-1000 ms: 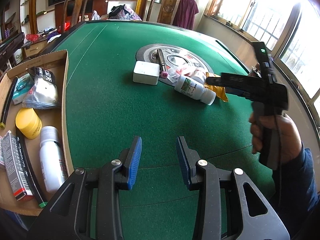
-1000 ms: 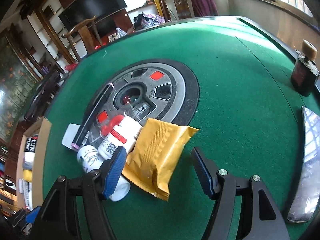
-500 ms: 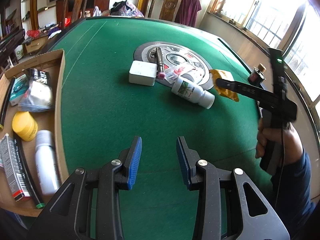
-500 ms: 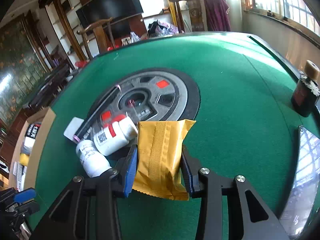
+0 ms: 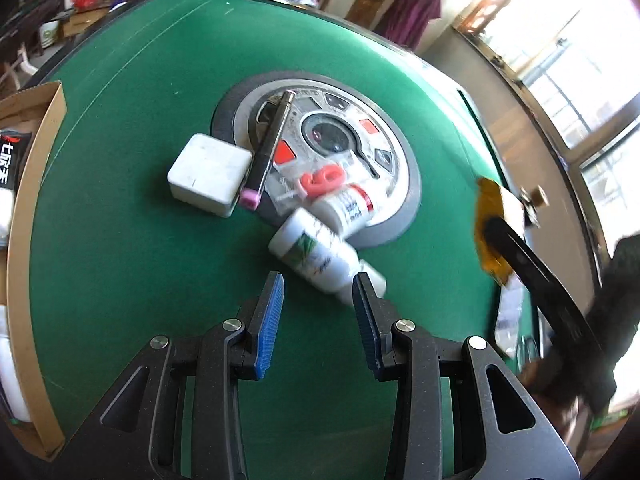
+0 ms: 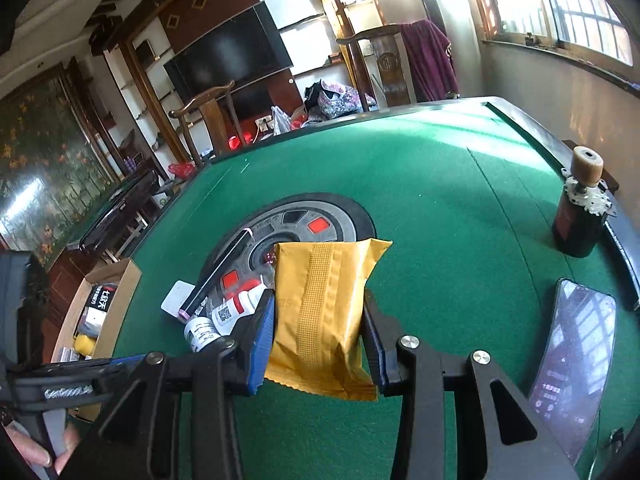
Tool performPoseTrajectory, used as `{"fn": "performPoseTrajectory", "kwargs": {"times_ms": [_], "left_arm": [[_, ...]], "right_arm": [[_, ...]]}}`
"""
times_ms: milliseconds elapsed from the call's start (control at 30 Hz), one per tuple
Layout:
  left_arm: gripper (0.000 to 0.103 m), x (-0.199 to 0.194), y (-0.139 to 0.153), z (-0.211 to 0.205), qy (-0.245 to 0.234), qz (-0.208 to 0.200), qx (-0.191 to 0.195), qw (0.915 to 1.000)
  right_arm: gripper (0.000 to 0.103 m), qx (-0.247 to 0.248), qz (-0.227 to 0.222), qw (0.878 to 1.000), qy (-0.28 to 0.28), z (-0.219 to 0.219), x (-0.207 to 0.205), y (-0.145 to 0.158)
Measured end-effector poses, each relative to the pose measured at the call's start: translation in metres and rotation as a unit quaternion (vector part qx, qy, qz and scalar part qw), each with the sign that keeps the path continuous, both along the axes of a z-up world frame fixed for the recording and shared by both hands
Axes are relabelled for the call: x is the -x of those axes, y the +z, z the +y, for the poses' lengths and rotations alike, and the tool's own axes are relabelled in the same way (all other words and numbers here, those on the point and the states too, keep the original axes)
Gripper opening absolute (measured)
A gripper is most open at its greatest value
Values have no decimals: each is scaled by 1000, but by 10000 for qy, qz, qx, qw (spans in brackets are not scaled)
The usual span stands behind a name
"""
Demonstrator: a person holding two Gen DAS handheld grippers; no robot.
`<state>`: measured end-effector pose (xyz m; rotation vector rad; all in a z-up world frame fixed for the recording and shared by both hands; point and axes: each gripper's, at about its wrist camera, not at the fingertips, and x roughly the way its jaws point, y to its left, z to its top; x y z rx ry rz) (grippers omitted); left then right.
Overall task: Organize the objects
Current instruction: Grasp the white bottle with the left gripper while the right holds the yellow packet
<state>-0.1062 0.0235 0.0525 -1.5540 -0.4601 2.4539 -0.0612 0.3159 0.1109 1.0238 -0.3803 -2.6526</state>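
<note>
The left gripper point(image 5: 318, 312), jaws partly open and empty, hovers just short of the white plastic bottle with a green label point(image 5: 320, 258) lying slantwise across its gap on the green felt table point(image 5: 120, 240), while the right gripper point(image 6: 320, 334) clamps the yellow foil packet point(image 6: 320, 312) aloft.

The table point(image 6: 440, 184) is covered in matt green felt with a fine nap. At its centre sits a grey metal-look disc point(image 5: 400, 168), dull, with glossy red inserts. The yellow packet point(image 6: 320, 312) is crinkled foil-like plastic with a ribbed seam. The white bottle point(image 5: 320, 256) is smooth, shiny plastic. At the frame's left the box point(image 6: 120, 292) is raw brown cardboard. The phone point(image 6: 576, 364) at lower right has a glossy glass face.
</note>
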Motion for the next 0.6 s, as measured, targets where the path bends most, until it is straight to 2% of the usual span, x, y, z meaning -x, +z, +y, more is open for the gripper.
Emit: {"fn": "performPoseTrajectory", "kwargs": {"times_ms": [133,233,333,467,600], "left_arm": [[35,13,-6,8,197,-200,-35,9996],[35,20,-9,17,301,-213,222,9991],[41,26,-12,24,417,-232,287,9984],[43,35,-18,31,443,-270,495,9974],[43,39,-28,33,264,-297,640,9972]], "right_arm": [[40,104,73,9999,-32,7,-3,5],[40,162,98,9998,-41,7,-4,6],[40,217,111,9997,-35,8,-5,7],[40,244,91,9997,-25,9,-5,6],[40,246,86,9997,16,6,-6,6]]}}
